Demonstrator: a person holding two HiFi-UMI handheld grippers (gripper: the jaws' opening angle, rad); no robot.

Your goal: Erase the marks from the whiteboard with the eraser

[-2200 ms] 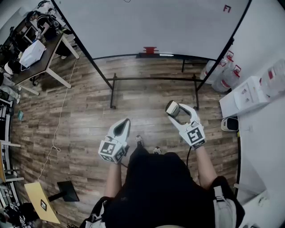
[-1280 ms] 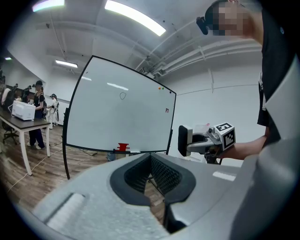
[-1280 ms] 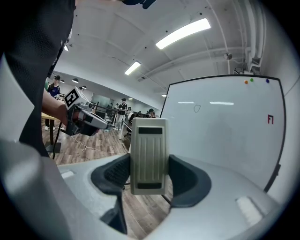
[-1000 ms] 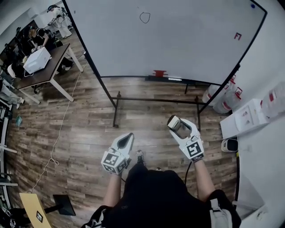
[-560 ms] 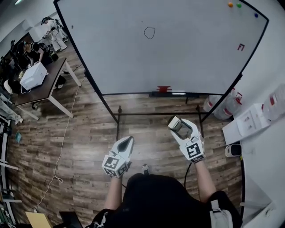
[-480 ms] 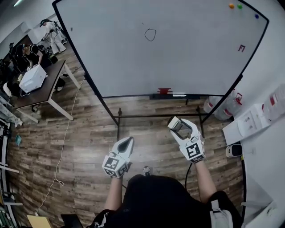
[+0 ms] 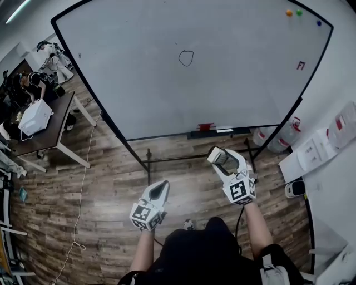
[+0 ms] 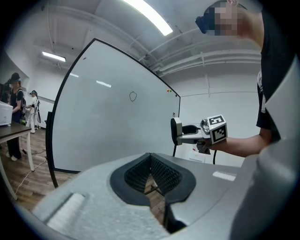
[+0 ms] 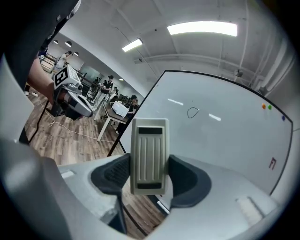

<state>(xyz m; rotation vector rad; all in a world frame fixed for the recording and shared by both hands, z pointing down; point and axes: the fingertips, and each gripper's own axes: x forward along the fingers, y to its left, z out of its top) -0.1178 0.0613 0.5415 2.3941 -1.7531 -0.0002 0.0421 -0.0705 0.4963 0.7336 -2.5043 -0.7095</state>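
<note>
The whiteboard (image 7: 222,72) stands ahead of me on a black frame. It carries a small black loop mark (image 7: 186,57) near the upper middle and a small red mark (image 7: 301,65) at the right. My right gripper (image 7: 218,159) is shut on the beige eraser (image 7: 216,156), held well below and short of the board. From the right gripper view, the eraser (image 9: 149,154) stands upright between the pads, with the loop mark (image 9: 192,112) and red mark (image 9: 273,163) beyond. My left gripper (image 7: 162,187) is shut on nothing, lower left. The left gripper (image 8: 150,163) view shows the loop mark (image 8: 133,96).
Three coloured magnets (image 7: 298,12) sit at the board's top right. A red object (image 7: 205,127) rests on the board's tray. A table (image 7: 39,136) with a white box and people lies far left. Water bottles (image 7: 278,136) and white boxes (image 7: 317,147) stand at the right. A cable (image 7: 83,167) trails over the wood floor.
The head view has tilted up, so more of the whiteboard shows, including the loop mark and the magnets. Both grippers keep the same pose, the right one still holding the eraser.
</note>
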